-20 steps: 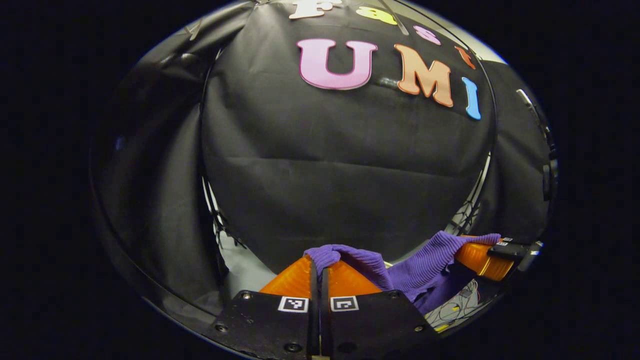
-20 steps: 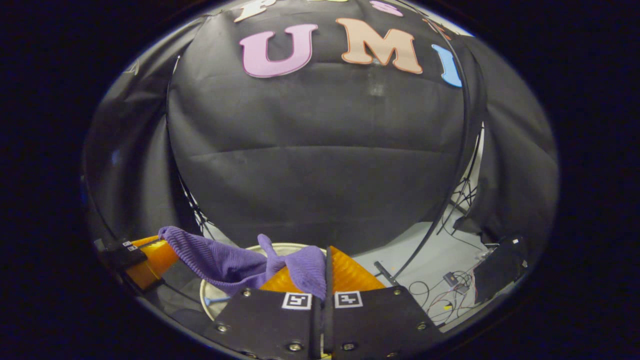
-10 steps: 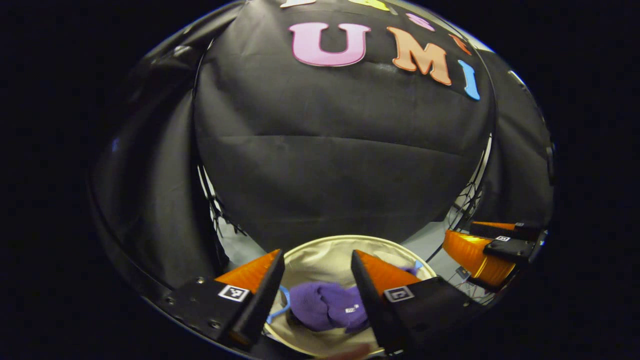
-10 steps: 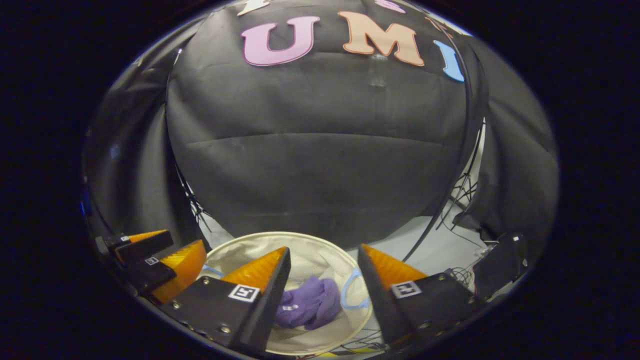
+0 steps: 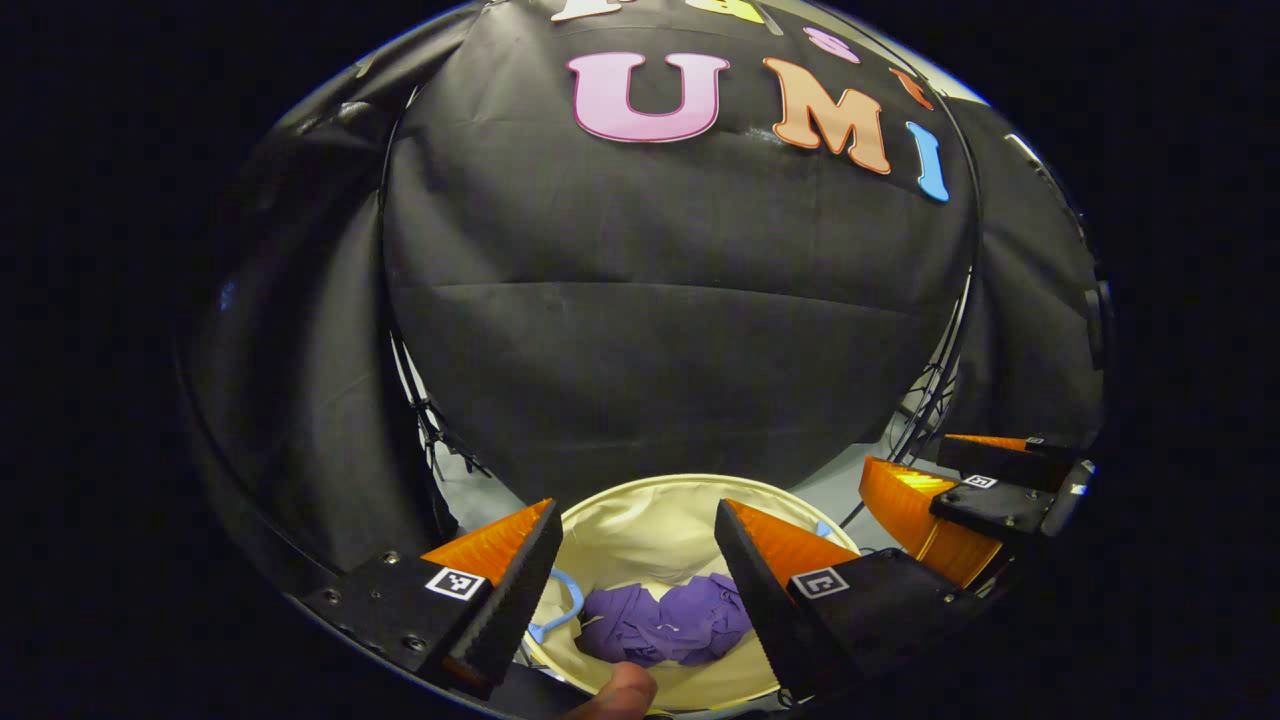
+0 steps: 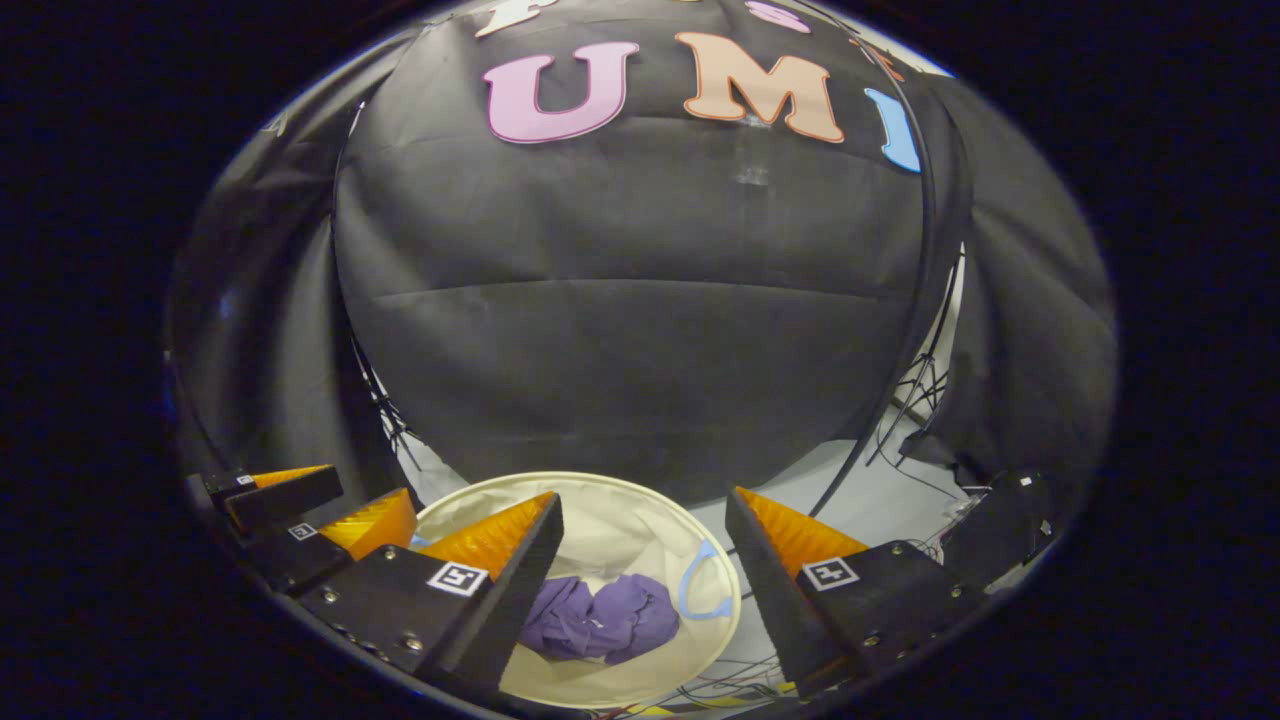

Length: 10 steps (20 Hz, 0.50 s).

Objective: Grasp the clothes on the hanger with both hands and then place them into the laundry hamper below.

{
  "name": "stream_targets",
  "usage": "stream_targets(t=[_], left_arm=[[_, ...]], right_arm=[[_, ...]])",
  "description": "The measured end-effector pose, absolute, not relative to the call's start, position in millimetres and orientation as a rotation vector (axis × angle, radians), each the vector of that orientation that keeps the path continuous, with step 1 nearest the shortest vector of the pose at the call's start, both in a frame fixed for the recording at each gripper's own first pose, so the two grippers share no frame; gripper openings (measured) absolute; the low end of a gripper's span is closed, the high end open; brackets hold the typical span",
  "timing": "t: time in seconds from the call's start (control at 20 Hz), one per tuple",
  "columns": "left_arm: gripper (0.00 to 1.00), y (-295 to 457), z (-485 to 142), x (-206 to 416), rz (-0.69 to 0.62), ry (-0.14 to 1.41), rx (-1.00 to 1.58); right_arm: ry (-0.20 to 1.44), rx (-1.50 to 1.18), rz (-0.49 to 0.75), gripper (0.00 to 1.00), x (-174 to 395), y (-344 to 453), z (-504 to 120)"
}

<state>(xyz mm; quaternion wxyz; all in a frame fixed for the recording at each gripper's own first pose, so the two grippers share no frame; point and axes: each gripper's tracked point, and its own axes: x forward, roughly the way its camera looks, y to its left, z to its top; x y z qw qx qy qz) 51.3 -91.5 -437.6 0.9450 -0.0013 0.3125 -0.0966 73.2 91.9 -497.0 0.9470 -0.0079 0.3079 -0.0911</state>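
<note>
Hovering above the hamper, the left tongs point(image 5: 637, 515) stand spread wide with nothing between the fingers, and the right tongs point(image 6: 645, 505) are parted just as wide and equally empty. Directly below both, the purple clothes point(image 6: 598, 628) lie crumpled in a loose heap on the bottom of the cream laundry hamper point(image 6: 640, 500), slightly left of its middle in the right gripper view. They look light, soft and limp, a ribbed knit that would bunch and sag; if they needed taking up again, a raised fold at the top of the heap would be the likeliest place to pinch. A blue handle loop point(image 6: 700, 592) hangs at the hamper's right inner wall. A fingertip point(image 5: 622, 692) shows at the near edge of the left gripper view. Loose cables point(image 6: 925, 385) trail over the pale floor point(image 6: 880, 470) to the far right, well apart from the hamper, and nothing blocks its open mouth.
</note>
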Motion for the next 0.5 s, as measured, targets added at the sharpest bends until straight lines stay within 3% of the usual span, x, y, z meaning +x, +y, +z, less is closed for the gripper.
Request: stream_targets(t=[0.5], left_arm=[[0.95,-80,-384,58,-0.195,0.568,0.020]], right_arm=[[0.576,-0.023,-0.176,0.98,78,98,-459]])
